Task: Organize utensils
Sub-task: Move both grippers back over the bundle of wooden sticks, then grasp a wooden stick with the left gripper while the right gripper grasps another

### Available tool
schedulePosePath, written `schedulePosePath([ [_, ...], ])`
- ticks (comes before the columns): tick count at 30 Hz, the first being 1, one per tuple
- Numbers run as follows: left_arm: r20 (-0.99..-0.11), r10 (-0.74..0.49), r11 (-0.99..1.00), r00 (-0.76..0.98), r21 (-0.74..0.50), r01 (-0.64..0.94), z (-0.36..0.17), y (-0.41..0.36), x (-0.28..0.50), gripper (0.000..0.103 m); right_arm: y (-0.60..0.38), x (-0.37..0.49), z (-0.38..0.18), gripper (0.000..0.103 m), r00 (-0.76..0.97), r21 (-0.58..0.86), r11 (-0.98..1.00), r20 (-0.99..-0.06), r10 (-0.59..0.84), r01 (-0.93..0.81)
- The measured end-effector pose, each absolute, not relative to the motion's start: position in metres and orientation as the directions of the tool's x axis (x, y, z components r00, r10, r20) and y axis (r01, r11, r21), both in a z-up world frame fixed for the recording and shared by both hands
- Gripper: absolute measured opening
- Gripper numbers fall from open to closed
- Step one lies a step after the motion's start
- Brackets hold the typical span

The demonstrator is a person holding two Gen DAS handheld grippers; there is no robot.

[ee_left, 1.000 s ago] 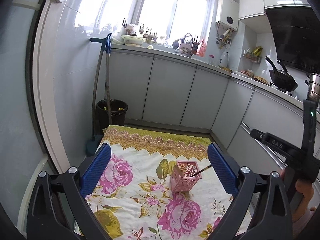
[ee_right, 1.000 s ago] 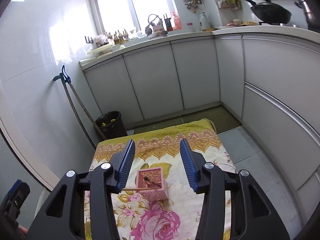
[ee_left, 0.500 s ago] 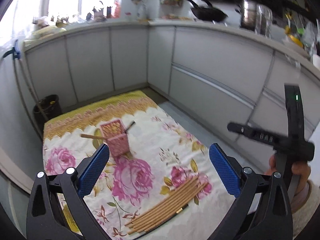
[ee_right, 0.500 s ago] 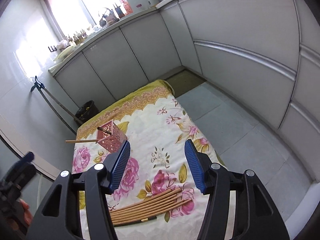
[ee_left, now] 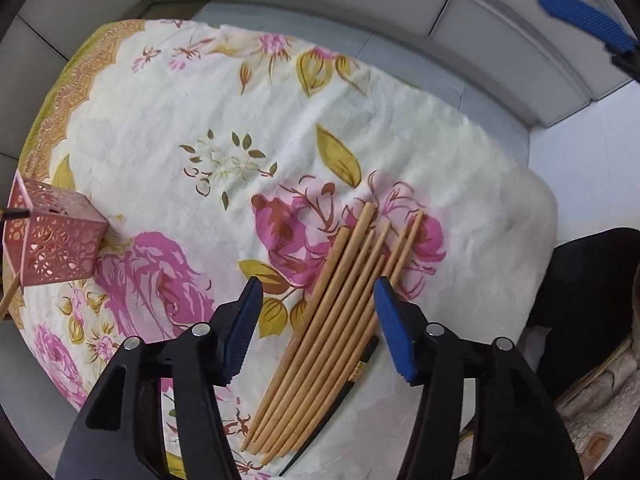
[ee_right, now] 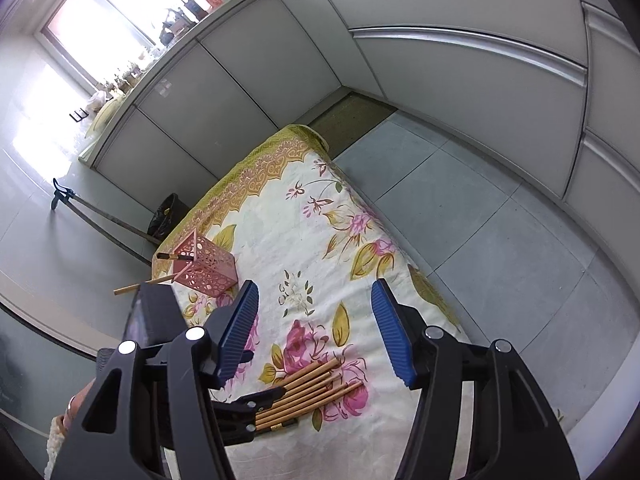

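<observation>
Several wooden chopsticks (ee_left: 348, 280) and one black chopstick (ee_left: 360, 368) lie side by side on a floral cloth (ee_left: 160, 120). My left gripper (ee_left: 316, 324) points straight down over them. Its jaws are closing with the bundle between the blue pads, which do not press on it. A pink perforated holder (ee_left: 60, 244) stands at the left with a black and a wooden chopstick in it. In the right wrist view my right gripper (ee_right: 316, 320) hangs above the cloth (ee_right: 280, 220), its jaws opening with nothing between them. Below it lie the chopsticks (ee_right: 316, 384); the holder (ee_right: 208, 268) stands further back.
Grey cabinet fronts (ee_right: 440, 92) run along the back and right, with tiled floor (ee_right: 480, 220) between them and the covered table. A black bin (ee_right: 168, 216) and a long-handled tool (ee_right: 100, 216) stand by the wall. A dark trouser leg (ee_left: 580, 300) is beside the table's near corner.
The left gripper swung from facing the kitchen to looking straight down on the chopsticks, dropped close to them, and its jaws narrowed. The right gripper tilted down and rolled, now over the near end.
</observation>
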State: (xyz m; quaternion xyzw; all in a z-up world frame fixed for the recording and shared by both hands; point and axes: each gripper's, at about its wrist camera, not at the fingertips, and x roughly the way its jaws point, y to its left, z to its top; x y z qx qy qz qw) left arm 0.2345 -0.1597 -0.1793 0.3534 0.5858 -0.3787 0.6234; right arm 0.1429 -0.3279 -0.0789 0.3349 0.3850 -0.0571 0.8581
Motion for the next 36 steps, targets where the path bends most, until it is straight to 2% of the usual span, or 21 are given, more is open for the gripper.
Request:
schedulePosePath([
  [3,-1.000,-0.015,0.451,0.000,-0.007,0.893,-0.195,-0.167,0.245,0.046,-0.332,0.143,-0.080,0.061,0.696,0.536,0.765,-0.699,0.165,0.357],
  [7,-1.000,0.003,0.446,-0.015,-0.012,0.895,-0.204,-0.171,0.254,0.042,-0.335,0.145,-0.084,0.061,0.685,0.537,0.762,-0.708,0.174,0.361],
  [20,-0.999,0.027,0.418,-0.018,-0.005,0.909,-0.216,-0.188,0.255,0.039,-0.339,0.146,-0.089,0.062,0.675,0.549,0.752,-0.712,0.193,0.364],
  [23,-0.999,0.032,0.397,-0.036,-0.020,0.918,-0.219,-0.190,0.245,0.028,-0.339,0.146,-0.091,0.062,0.673,0.552,0.748,-0.714,0.194,0.370],
  [26,-0.999,0.034,0.374,-0.032,-0.017,0.927,-0.226,-0.192,0.233,0.025,-0.339,0.147,-0.092,0.062,0.668,0.561,0.739,-0.715,0.205,0.374],
  [27,-0.999,0.031,0.379,-0.036,-0.022,0.925,-0.229,-0.193,0.232,0.023,-0.339,0.147,-0.093,0.062,0.666,0.562,0.737,-0.717,0.209,0.375],
  [29,-0.999,0.019,0.401,-0.028,-0.018,0.916,-0.227,-0.191,0.235,0.011,-0.338,0.149,-0.095,0.062,0.656,0.556,0.740,-0.725,0.209,0.378],
  [36,-0.990,-0.119,0.522,0.071,-0.002,0.853,-0.205,-0.161,0.240,0.010,-0.325,0.161,-0.118,0.063,0.584,0.550,0.738,-0.768,0.263,0.391],
])
